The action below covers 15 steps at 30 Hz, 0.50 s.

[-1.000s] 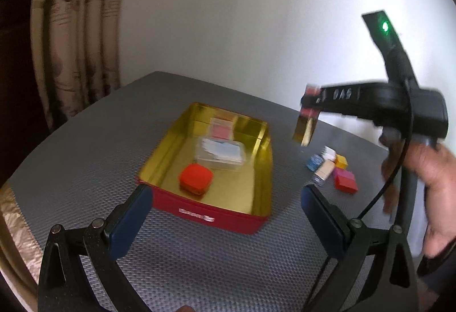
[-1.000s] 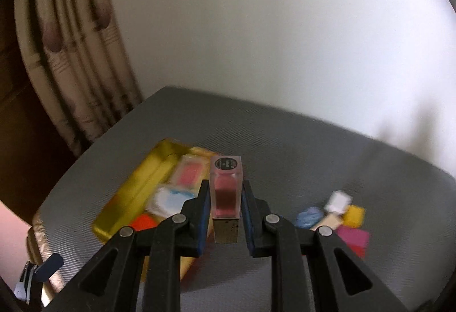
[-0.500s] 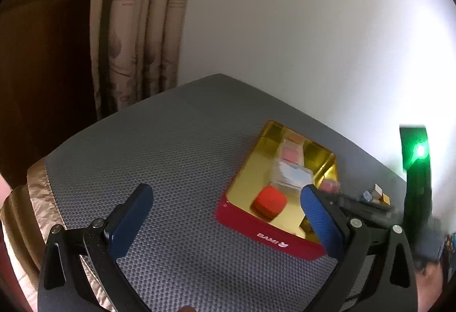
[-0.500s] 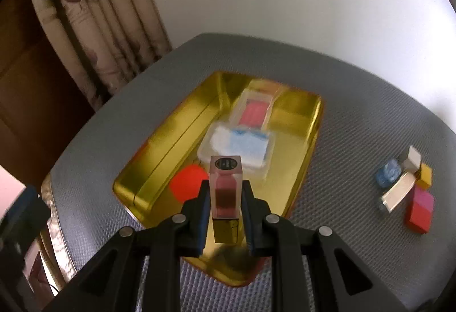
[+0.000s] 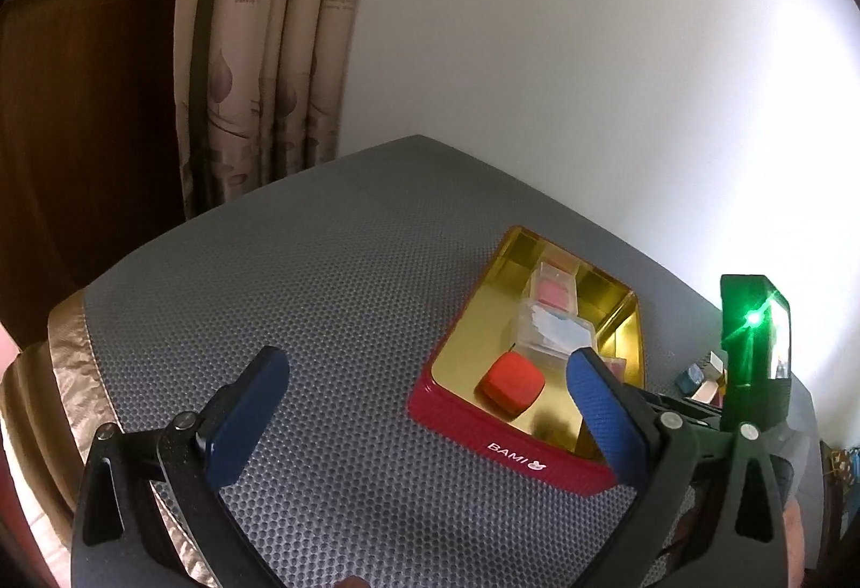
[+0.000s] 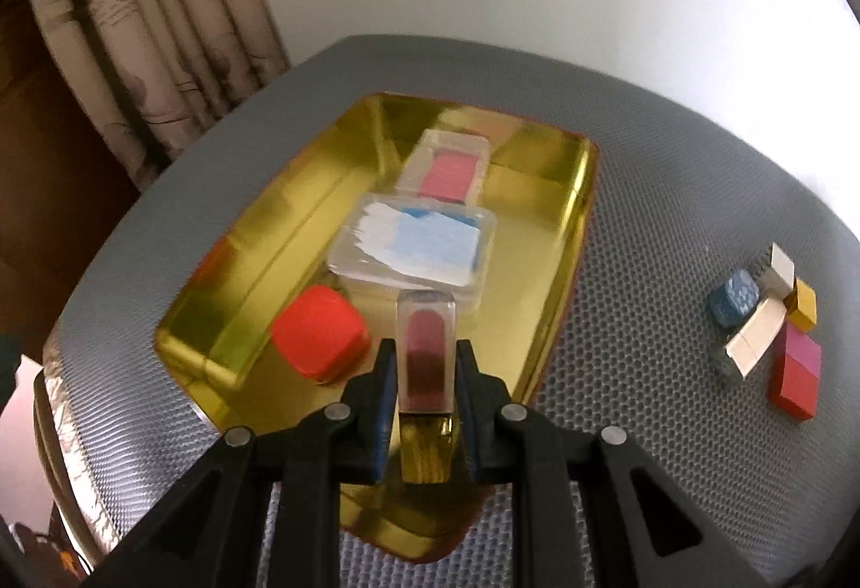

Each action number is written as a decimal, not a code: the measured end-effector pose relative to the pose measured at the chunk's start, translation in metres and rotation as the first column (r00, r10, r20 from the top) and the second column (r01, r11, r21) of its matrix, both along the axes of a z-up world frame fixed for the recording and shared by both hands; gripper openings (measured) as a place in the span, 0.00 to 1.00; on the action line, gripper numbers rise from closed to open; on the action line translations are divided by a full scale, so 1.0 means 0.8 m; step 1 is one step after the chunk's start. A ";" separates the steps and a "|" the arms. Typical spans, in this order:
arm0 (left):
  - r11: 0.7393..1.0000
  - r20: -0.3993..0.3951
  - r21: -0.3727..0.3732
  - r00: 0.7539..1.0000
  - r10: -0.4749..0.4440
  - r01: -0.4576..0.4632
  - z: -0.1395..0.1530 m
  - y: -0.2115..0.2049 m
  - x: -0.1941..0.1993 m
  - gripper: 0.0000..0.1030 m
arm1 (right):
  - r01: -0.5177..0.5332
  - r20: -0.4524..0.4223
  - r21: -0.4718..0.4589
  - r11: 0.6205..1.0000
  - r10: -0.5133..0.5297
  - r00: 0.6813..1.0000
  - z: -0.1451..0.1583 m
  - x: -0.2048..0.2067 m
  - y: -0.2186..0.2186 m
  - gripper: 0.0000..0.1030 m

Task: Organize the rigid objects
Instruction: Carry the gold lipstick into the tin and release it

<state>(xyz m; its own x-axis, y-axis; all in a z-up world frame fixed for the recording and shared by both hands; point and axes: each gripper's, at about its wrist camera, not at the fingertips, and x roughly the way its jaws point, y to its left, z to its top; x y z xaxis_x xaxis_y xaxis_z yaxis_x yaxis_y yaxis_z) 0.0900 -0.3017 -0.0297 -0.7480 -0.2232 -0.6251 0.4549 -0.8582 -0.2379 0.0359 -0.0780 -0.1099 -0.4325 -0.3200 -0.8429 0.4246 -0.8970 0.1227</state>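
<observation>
Clear-capped lipstick clamped in right gripper over tin; left gripper wide, empty.

Tin holds three boxes; loose blocks lie right of it

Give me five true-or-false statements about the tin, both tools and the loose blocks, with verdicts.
1. The right tool is clamped on a clear lipstick case. True.
2. The left tool grips the red block. False: it is open and empty; the red block lies in the tin.
3. The gold-lined tin is empty. False: it holds the red block and two clear boxes.
4. Small blocks lie on the mat outside the tin. True.
5. The tin's lid is on. False: it is open.
</observation>
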 end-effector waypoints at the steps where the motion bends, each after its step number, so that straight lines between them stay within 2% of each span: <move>1: 1.000 0.000 -0.004 1.000 -0.005 0.005 0.000 0.002 0.000 0.99 | 0.008 0.000 0.003 1.000 -0.008 1.000 -0.004 -0.001 0.001 0.20; 7: 1.000 0.003 -0.012 1.000 -0.022 0.022 0.000 0.009 -0.003 0.99 | 0.011 0.002 -0.004 1.000 -0.011 1.000 -0.010 -0.002 -0.002 0.21; 9: 1.000 0.008 -0.014 1.000 -0.027 0.028 0.000 0.011 -0.005 0.99 | -0.004 0.011 -0.021 1.000 0.004 1.000 -0.009 -0.002 -0.004 0.33; 11: 0.999 0.004 -0.019 0.999 -0.037 0.037 0.001 0.014 -0.005 0.99 | -0.004 -0.026 -0.014 1.000 0.004 1.000 0.001 0.005 -0.005 0.40; 13: 0.999 -0.005 -0.030 0.999 -0.043 0.043 0.003 0.016 -0.004 0.99 | 0.020 -0.059 -0.023 1.000 -0.021 0.998 0.018 0.012 0.002 0.43; 15: 0.998 -0.026 -0.026 0.998 -0.053 0.053 0.006 0.017 -0.003 0.99 | 0.042 -0.101 -0.085 0.995 -0.050 0.994 0.042 0.021 0.030 0.44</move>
<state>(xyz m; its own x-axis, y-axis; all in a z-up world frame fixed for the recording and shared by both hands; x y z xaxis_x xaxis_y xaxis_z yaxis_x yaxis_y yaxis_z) 0.0873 -0.2880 -0.0252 -0.7754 -0.1981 -0.5996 0.4025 -0.8867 -0.2276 0.0530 -0.0542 -0.0763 -0.5312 -0.3648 -0.7647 0.3972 -0.9045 0.1555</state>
